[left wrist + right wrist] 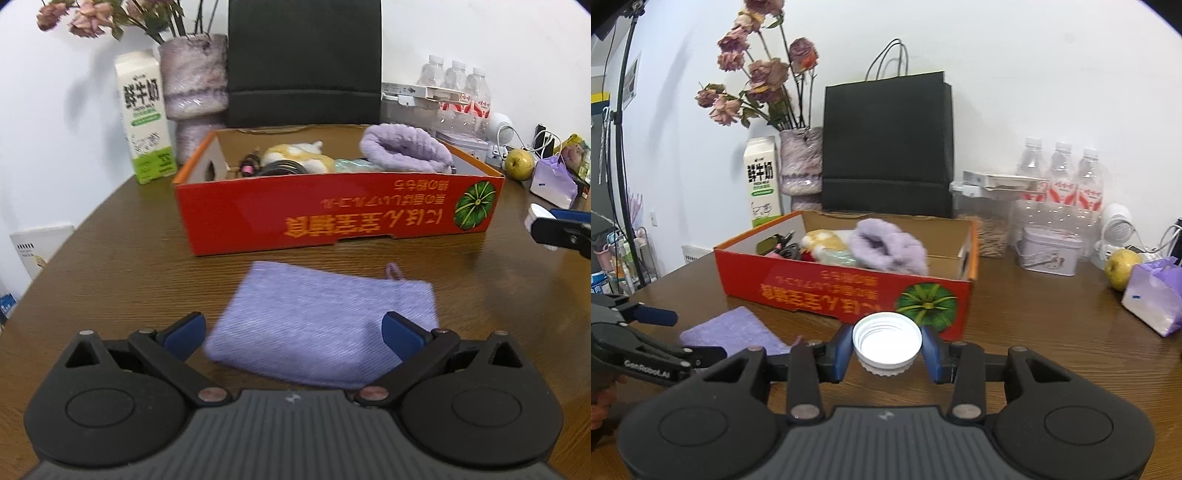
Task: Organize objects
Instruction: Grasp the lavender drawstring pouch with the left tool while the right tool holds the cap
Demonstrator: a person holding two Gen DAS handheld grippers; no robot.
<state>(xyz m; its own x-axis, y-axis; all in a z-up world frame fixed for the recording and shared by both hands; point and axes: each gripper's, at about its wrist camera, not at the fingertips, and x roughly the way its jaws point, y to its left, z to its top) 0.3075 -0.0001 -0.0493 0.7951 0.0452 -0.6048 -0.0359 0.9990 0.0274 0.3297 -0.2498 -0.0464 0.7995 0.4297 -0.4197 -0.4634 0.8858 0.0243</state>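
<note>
A flat purple cloth pouch (325,325) lies on the wooden table in front of the red cardboard box (332,218). My left gripper (293,338) is open, its blue pads on either side of the pouch's near end, apart from it. My right gripper (887,350) is shut on a white plastic cap (886,341), open side up, held in front of the box (849,291). The pouch (735,330) also shows in the right wrist view, with the left gripper (665,332) over it. The right gripper with the cap (535,218) shows at the right edge of the left wrist view.
The box holds a fluffy purple slipper (886,247), a yellow plush (823,240) and dark items. Behind it stand a milk carton (146,118), a vase of dried roses (801,166), a black paper bag (886,144), water bottles (1060,173), a tin (1049,251), a pear (1121,267) and a purple packet (1152,295).
</note>
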